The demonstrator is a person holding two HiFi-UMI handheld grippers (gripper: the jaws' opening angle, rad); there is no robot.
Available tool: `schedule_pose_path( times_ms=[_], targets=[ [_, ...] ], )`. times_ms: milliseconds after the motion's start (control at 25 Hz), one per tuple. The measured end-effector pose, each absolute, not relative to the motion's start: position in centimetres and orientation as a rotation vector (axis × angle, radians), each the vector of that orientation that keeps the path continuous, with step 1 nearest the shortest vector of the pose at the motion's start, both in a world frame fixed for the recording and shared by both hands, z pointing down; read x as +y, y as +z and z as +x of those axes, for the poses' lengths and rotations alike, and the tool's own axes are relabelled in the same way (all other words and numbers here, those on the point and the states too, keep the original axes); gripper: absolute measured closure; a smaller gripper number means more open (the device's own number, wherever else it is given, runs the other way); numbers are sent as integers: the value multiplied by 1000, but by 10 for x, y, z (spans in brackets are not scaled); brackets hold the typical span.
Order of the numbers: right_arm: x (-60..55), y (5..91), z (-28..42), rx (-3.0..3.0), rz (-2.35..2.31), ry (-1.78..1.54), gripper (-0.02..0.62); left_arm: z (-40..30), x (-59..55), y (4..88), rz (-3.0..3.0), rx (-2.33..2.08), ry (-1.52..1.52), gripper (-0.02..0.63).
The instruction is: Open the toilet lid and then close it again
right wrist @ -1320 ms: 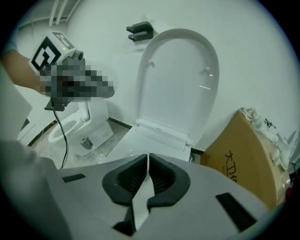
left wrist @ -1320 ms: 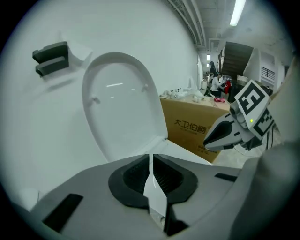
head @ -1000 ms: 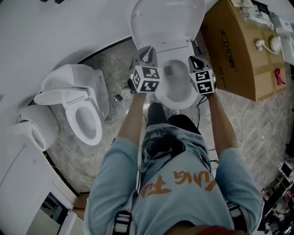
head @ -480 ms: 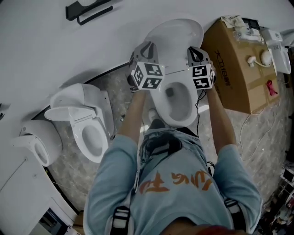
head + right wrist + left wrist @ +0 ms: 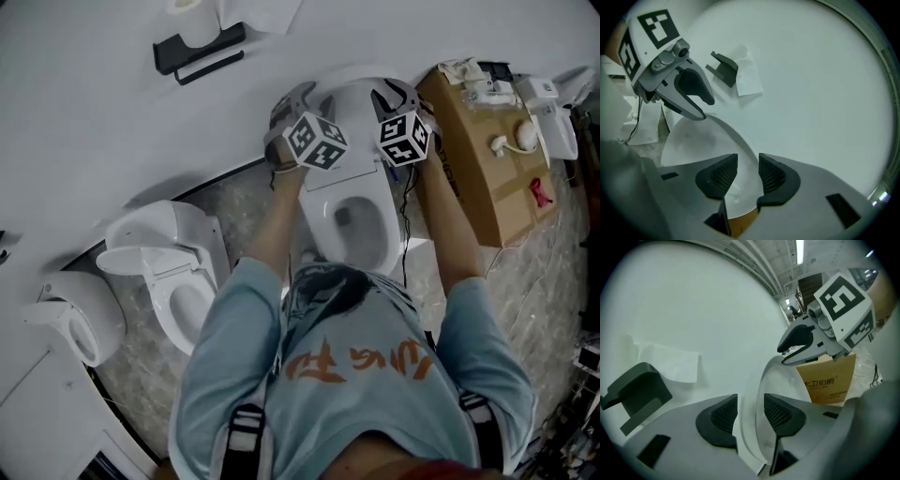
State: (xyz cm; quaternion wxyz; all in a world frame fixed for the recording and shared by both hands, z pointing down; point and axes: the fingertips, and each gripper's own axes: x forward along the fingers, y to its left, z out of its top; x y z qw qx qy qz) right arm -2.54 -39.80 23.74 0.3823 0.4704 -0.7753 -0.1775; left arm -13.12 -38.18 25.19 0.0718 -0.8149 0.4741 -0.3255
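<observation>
Toilet lid (image 5: 352, 112): smooth, glossy white oval, raised upright. Its rim lay loose between the ribbed black pads (image 5: 722, 416) of the left gripper (image 5: 750, 413) and the right gripper (image 5: 743, 176), whose jaws had just been opening. A brown cardboard box (image 5: 478, 159) stood just beside the right gripper.

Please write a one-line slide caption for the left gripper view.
Left gripper, its jaws just opened, straddles the rim of the raised toilet lid in front of a white wall.

Dim, even light; fisheye-warped edges

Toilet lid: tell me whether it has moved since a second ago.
Yes. The toilet lid has swung up and back from the bowl, toward the wall.
</observation>
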Motion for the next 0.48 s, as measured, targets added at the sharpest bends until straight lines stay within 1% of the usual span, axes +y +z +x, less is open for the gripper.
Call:
schedule_pose_path(
  times_ms=[80, 240, 400, 480],
  targets=[
    [-410, 235, -27, -1930, 1160, -508, 434, -129, -392, 261, -2469, 1393, -1028, 399],
    [-430, 237, -34, -1877, 1094, -573, 433, -130, -407, 276, -2494, 1364, -1079, 399],
    [-442, 242, -41, -1816, 1009, -647, 433, -132, -414, 283, -2500, 1365, -1084, 462],
    [-446, 246, -45, -1801, 974, -667, 433, -132, -412, 282, -2501, 1373, -1065, 474]
  ],
)
